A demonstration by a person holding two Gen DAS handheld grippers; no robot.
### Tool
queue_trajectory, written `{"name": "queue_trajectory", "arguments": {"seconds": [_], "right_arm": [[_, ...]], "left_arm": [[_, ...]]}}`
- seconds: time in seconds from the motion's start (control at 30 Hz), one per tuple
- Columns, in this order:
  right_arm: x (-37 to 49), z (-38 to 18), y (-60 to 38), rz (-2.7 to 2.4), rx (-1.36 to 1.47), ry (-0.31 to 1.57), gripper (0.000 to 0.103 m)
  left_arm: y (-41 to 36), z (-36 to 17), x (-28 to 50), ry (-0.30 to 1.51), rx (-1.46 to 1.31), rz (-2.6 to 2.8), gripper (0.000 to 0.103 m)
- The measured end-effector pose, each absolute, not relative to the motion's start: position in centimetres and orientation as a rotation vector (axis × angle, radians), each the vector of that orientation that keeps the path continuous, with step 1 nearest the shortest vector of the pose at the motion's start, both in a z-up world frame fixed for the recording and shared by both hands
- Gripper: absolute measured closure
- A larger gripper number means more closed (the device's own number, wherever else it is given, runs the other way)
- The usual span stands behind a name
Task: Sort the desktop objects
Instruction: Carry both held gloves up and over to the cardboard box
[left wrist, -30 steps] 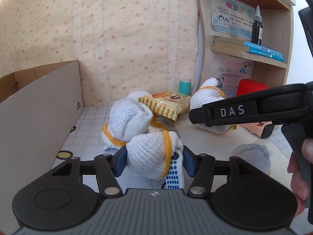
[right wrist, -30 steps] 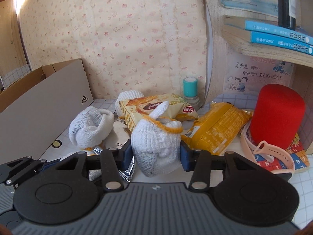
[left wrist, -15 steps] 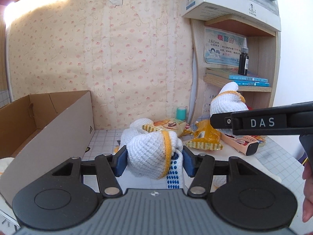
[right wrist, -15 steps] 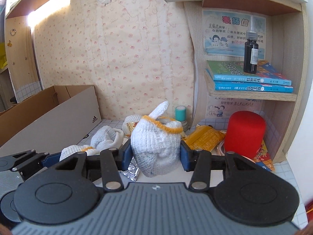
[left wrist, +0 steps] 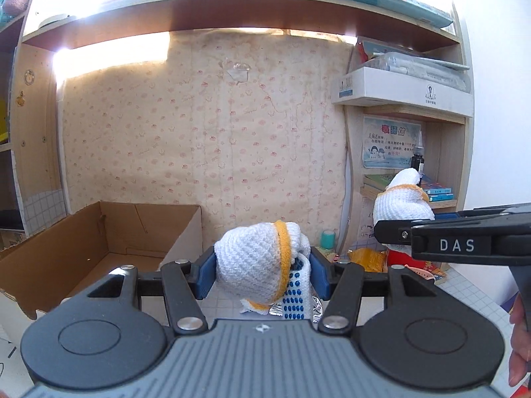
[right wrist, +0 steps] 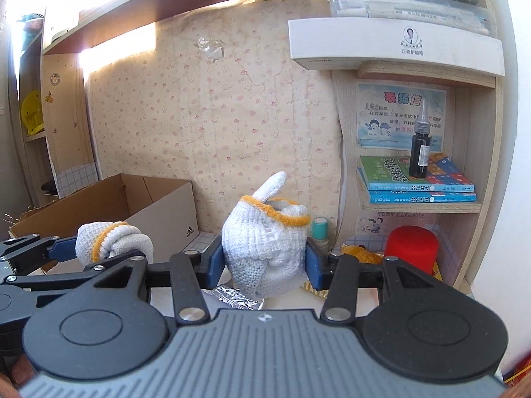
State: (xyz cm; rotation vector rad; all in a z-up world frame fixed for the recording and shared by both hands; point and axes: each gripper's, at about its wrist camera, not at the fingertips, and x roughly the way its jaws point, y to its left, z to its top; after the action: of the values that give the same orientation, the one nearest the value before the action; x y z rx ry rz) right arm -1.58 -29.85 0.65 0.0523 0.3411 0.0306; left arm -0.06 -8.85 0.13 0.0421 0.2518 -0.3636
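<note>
My left gripper point(left wrist: 262, 273) is shut on a white knit glove with an orange cuff and blue dots point(left wrist: 255, 265), held high above the desk. My right gripper point(right wrist: 264, 260) is shut on a second white knit glove with an orange cuff point(right wrist: 265, 248), also lifted. In the left wrist view the right gripper's arm point(left wrist: 464, 243) crosses at the right with its glove point(left wrist: 401, 202). In the right wrist view the left gripper's glove point(right wrist: 109, 242) shows at the left. An open cardboard box point(left wrist: 99, 238) lies at the left.
A wooden shelf unit at the right holds blue books point(right wrist: 418, 185) and a dark bottle point(right wrist: 419, 152). Below stand a red cylinder point(right wrist: 411, 245), a teal stamp point(right wrist: 320, 229) and yellow snack bags point(left wrist: 368, 258). A silver foil wrapper point(right wrist: 232, 298) lies below the gloves.
Both grippers have risen well above the desk with their gloves still held. The desk objects have dropped low in view and the upper shelves and the box's inside now show.
</note>
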Motion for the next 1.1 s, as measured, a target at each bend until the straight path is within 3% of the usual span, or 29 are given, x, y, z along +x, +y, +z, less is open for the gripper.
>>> {"name": "queue_trajectory", "arguments": {"seconds": [0.5, 1.1], "right_arm": [[-1.1, 3.0, -22.2, 0.188, 0.014, 0.301, 0.055], [4.9, 3.5, -12.0, 0.357, -0.038, 0.337, 0.055]], "left_arm": [[-0.6, 2.5, -0.2, 0.214, -0.027, -0.205, 0.044], [8.1, 2.1, 5.2, 0.257, -0.039, -0.039, 0.044]]}}
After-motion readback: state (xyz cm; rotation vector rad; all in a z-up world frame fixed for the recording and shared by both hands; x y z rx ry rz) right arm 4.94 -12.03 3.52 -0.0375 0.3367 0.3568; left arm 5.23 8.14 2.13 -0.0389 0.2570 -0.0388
